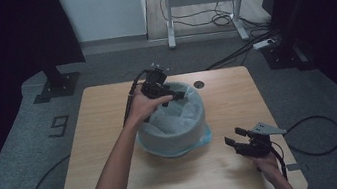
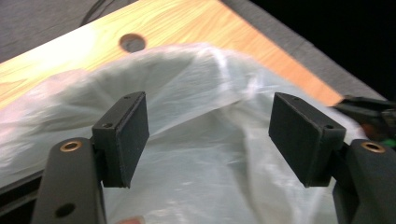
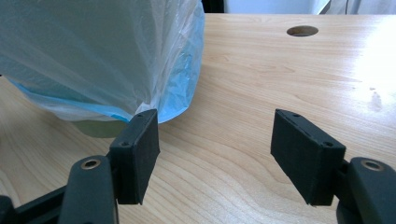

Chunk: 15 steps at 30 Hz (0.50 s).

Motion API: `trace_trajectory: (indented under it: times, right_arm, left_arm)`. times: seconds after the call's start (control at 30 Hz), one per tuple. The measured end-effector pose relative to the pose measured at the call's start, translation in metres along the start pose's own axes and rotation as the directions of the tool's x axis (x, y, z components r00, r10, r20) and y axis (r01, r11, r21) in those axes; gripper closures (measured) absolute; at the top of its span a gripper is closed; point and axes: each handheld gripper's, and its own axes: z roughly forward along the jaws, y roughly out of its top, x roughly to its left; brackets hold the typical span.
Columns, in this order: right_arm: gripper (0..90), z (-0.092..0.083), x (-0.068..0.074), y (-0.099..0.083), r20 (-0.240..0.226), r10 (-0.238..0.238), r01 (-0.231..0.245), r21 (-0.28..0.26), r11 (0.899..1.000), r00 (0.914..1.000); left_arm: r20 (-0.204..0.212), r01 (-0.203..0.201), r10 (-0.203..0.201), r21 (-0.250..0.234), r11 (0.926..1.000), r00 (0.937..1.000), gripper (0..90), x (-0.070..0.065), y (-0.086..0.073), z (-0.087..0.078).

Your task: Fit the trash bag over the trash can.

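Note:
A round bin point(image 1: 175, 136) lined with a pale blue plastic bag point(image 1: 180, 115) stands in the middle of the wooden table point(image 1: 111, 133). My left gripper point(image 1: 174, 96) hovers over the bin's far left rim, open, with nothing between its pads. In the left gripper view the bag point(image 2: 205, 140) spreads just beyond the open jaws. My right gripper point(image 1: 233, 136) rests low over the table at the front right, open and empty, pointing toward the bin. The bag's draped outer edge point(image 3: 107, 60) hangs to the left of its left pad point(image 3: 140, 154).
A round cable hole point(image 1: 199, 84) lies in the tabletop behind the bin. Cables trail off both table sides onto the grey floor. A desk frame point(image 1: 205, 13) with loose wires stands at the back. Dark curtains flank the scene.

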Motion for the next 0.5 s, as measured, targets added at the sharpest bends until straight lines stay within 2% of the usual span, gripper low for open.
trace_trajectory:
  times: [0.23,0.33,0.5]
  right_arm:
    - [31.5,0.003,0.002,-0.001,-0.018,-0.007,0.008,0.023,1.0,0.9998]
    - [31.2,0.003,0.002,-0.001,-0.02,-0.004,0.005,0.028,1.0,0.9998]
    - [31.2,0.003,0.002,-0.001,-0.019,-0.008,0.008,0.028,1.0,0.9998]
  left_arm:
    - [0.029,-0.037,0.037,0.015,0.9992,0.9989,28.3,-0.017,0.005,0.007]
    - [0.015,-0.054,0.053,0.066,0.9963,0.9985,29.8,-0.023,0.007,0.02]
    - [0.003,-0.047,0.047,0.113,0.9924,0.9989,32.1,-0.022,0.007,0.031]
